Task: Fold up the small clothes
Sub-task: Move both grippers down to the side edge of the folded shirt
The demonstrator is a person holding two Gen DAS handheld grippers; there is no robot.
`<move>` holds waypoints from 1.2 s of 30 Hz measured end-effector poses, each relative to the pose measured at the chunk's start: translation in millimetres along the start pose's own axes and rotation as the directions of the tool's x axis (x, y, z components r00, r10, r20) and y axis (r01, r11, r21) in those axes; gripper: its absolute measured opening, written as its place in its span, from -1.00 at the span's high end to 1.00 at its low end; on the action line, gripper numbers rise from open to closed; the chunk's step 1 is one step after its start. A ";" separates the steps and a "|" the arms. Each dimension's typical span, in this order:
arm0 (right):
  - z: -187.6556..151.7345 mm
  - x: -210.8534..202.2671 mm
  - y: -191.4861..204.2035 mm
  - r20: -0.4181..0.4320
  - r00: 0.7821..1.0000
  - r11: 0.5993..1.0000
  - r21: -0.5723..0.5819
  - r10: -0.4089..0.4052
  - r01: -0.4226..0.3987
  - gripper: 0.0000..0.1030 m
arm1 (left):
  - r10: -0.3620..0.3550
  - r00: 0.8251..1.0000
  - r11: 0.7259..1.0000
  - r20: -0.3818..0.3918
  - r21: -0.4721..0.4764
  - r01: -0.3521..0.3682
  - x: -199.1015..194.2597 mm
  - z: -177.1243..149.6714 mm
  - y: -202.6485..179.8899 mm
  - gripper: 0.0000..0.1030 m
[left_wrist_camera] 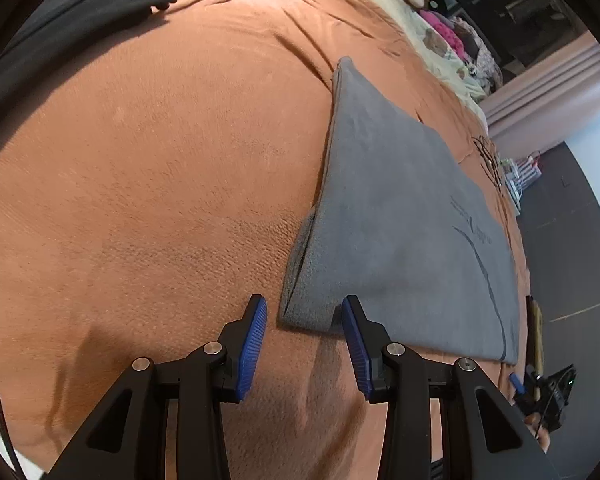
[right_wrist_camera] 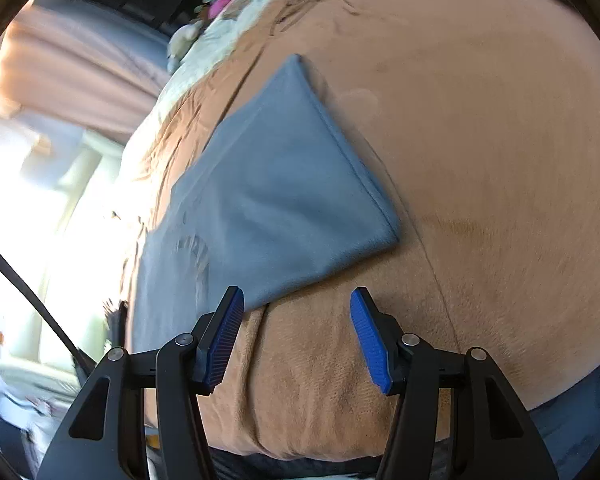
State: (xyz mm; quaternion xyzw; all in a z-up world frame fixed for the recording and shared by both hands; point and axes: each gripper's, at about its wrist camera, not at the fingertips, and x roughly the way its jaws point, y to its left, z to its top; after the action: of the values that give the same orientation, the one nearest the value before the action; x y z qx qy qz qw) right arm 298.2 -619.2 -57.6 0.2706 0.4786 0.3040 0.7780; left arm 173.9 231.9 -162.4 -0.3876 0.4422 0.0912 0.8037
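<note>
Just ahead of both fingers (left_wrist_camera: pixel 350 312) — grey garment (left_wrist_camera: pixel 400 220).

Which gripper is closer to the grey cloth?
Left, only just. The left gripper has the grey cloth corner right at its fingertips. The right gripper is open beside the cloth's edge.

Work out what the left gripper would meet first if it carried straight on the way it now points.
Most likely the near corner of the folded grey garment, lying just beyond the open left gripper on the orange blanket; depth is unclear.
</note>
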 end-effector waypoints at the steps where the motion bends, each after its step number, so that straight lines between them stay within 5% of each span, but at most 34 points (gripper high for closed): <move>1: 0.0 1.9 -6.4 0.000 1.000 1.000 0.021 0.011 -0.011 -0.04 | -0.007 1.000 1.000 0.000 -0.009 0.007 0.5 0.6 0.5 0.20; 9: 3.5 14.6 -39.2 0.060 0.995 0.989 0.126 0.074 -0.081 0.19 | -0.089 0.996 0.992 0.012 -0.090 0.089 5.1 6.0 12.3 0.20; 16: -1.6 22.3 -39.4 0.076 0.992 0.983 0.147 0.097 -0.107 0.20 | -0.205 0.978 0.960 0.037 -0.188 0.208 -6.3 -3.5 25.5 0.20; 27: -0.5 30.9 -40.7 0.113 0.987 0.971 0.199 0.114 -0.135 0.20 | -0.223 0.974 0.952 0.045 -0.206 0.228 7.1 4.6 16.9 0.20; 36: -8.8 26.6 -39.2 0.185 0.979 0.970 0.209 0.084 -0.123 0.48 | -0.219 0.974 0.959 0.052 -0.175 0.225 14.9 9.0 9.0 0.22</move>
State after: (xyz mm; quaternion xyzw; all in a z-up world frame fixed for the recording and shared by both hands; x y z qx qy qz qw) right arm 308.0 -624.8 -104.4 0.4053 0.4242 0.2647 0.7653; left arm 184.1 241.4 -176.2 -0.5041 0.3728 0.0462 0.7776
